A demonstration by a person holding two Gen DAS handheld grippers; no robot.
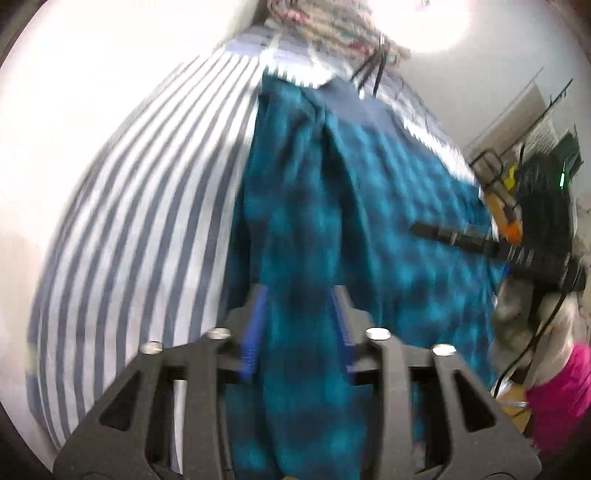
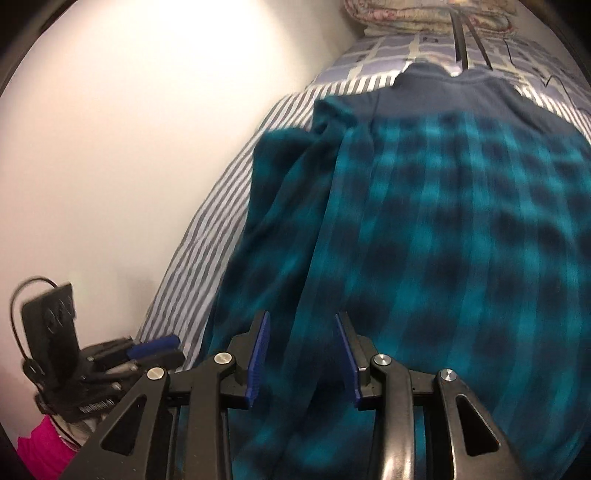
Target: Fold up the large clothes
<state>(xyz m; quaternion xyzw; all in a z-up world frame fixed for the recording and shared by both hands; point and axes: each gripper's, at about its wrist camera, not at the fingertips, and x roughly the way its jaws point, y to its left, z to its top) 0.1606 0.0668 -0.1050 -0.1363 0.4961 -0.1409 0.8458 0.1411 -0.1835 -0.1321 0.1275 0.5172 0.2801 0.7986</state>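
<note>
Basically, the teal plaid shirt [image 2: 424, 206] lies flat on the striped bed sheet [image 1: 140, 206], long axis running away from both grippers toward the dark collar end. Left gripper [image 1: 299, 325] hangs over the shirt's bunched left edge, fingers half open, empty. Right gripper [image 2: 303, 354] is over the near hem, fingers part open, gripping nothing.

Your left wrist camera looks steeply down along its blue-padded gripper [image 1: 297, 325], close over the teal-and-black plaid flannel garment [image 1: 332, 221]; the grey-and-white striped bedsheet [image 1: 147, 206] lies left of the jaws. Your right wrist camera tilts down likewise past its gripper [image 2: 303, 354], near the same garment [image 2: 443, 221]. Both views share the garment, the sheet [image 2: 207, 236] and the folded patterned quilt [image 2: 424, 14] far ahead of the jaws.
</note>
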